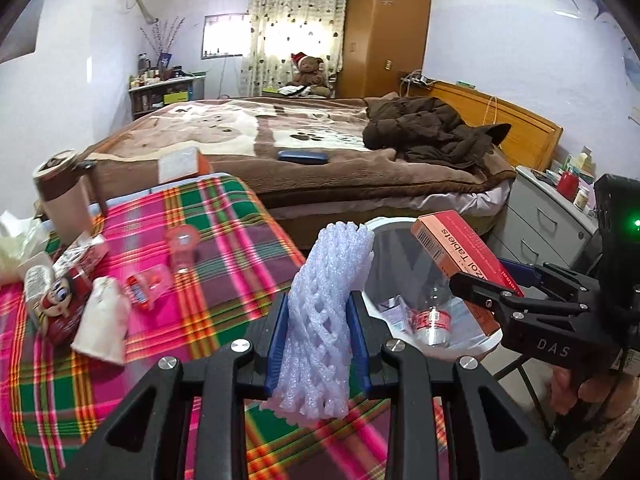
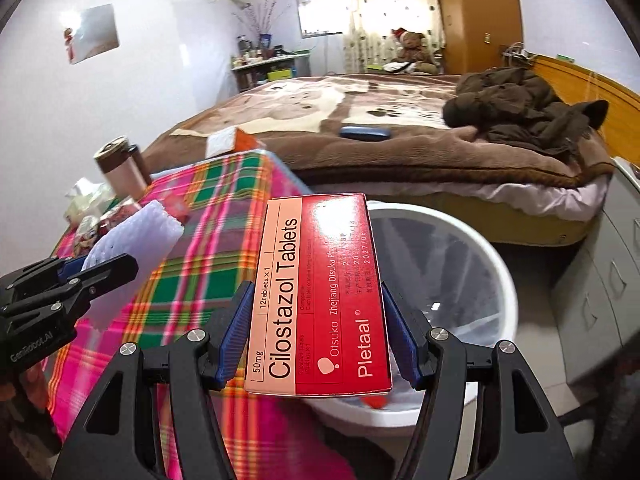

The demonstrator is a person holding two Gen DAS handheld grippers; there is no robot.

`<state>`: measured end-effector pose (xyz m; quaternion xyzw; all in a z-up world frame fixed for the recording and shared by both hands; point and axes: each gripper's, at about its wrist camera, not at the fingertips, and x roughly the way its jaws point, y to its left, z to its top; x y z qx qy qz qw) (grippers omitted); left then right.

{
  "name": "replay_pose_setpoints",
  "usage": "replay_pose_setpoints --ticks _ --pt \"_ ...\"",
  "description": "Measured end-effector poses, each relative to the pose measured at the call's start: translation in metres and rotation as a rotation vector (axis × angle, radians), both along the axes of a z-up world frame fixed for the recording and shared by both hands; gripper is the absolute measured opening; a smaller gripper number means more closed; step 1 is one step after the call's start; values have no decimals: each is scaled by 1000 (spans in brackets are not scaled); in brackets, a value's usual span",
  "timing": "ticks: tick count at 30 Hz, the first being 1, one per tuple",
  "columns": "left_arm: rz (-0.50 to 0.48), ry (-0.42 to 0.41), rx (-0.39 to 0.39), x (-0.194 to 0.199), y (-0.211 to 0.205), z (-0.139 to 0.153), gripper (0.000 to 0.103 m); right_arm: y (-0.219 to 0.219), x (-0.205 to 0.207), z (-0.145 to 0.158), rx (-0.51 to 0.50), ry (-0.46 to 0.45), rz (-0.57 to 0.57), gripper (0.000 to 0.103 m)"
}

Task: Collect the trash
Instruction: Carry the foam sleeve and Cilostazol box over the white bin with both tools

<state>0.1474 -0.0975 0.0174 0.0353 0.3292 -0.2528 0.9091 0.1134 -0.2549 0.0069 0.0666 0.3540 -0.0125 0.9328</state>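
My left gripper [image 1: 320,340] is shut on a white foam fruit net [image 1: 324,312], held over the table's right edge beside the white trash bin [image 1: 486,340]. The net also shows in the right wrist view [image 2: 132,236], as does the left gripper [image 2: 116,268]. My right gripper [image 2: 316,340] is shut on a red and pink Cilostazol tablet box [image 2: 316,296], held over the bin [image 2: 500,276]. In the left wrist view the box [image 1: 460,260] and right gripper [image 1: 476,292] hang above the bin. A crushed clear bottle [image 1: 430,316] lies inside the bin.
A plaid-covered table [image 1: 224,280] holds wrappers [image 1: 142,288], a white packet [image 1: 102,324], a red cartoon carton [image 1: 60,304], tissues [image 1: 16,244], a brown mug [image 1: 64,192] and a small box [image 1: 182,164]. A bed [image 1: 320,140] lies behind, grey drawers [image 1: 548,216] to the right.
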Motion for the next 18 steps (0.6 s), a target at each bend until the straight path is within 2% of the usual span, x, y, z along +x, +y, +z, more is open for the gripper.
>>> replay_pose_setpoints --ticks 5,18 --pt "-35 -1 3 6 -28 -1 31 -22 7 -6 -10 23 -48 63" --pt "-107 91 12 26 -87 -25 31 -61 23 -33 -5 130 -130 63"
